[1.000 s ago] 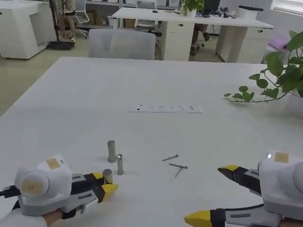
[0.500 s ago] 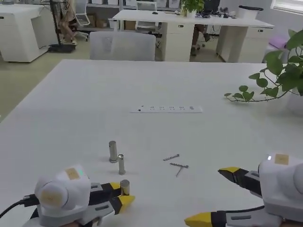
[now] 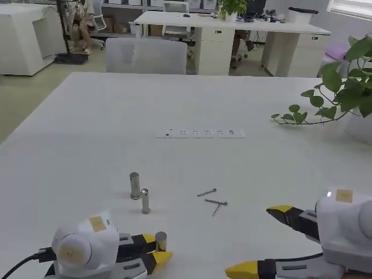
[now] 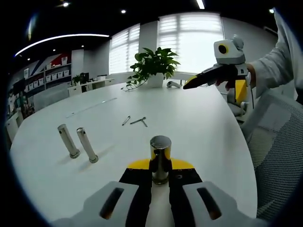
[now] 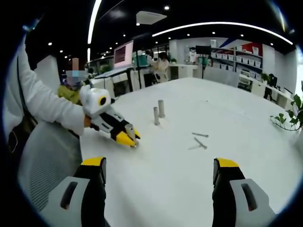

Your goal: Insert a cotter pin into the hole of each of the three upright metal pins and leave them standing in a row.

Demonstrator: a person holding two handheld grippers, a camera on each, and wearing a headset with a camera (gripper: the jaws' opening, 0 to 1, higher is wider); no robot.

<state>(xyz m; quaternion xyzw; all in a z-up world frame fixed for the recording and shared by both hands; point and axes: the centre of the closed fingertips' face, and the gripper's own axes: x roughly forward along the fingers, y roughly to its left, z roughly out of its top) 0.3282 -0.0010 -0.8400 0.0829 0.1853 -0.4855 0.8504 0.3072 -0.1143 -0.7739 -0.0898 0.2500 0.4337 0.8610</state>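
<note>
My left gripper (image 3: 157, 246) is shut on a short steel pin (image 3: 161, 239), held upright just over the white table near its front edge. In the left gripper view that pin (image 4: 160, 152) stands between the yellow jaws. Two more steel pins (image 3: 135, 186) (image 3: 145, 201) stand upright close together, farther back and to the left. Three thin cotter pins lie loose on the table, one (image 3: 207, 192) just behind the crossed pair (image 3: 217, 203). My right gripper (image 3: 261, 239) hovers open at the front right with nothing in it; its jaws (image 5: 160, 165) stand wide apart.
A power strip (image 3: 200, 133) sits flush in the middle of the table (image 3: 104, 116). A leafy plant (image 3: 340, 87) hangs over the right edge. A grey chair (image 3: 148, 55) stands at the far edge, with desks beyond it.
My left gripper has carried its pin to the right and nearer the front edge, away from the two standing pins. The right gripper has stayed where it was.
</note>
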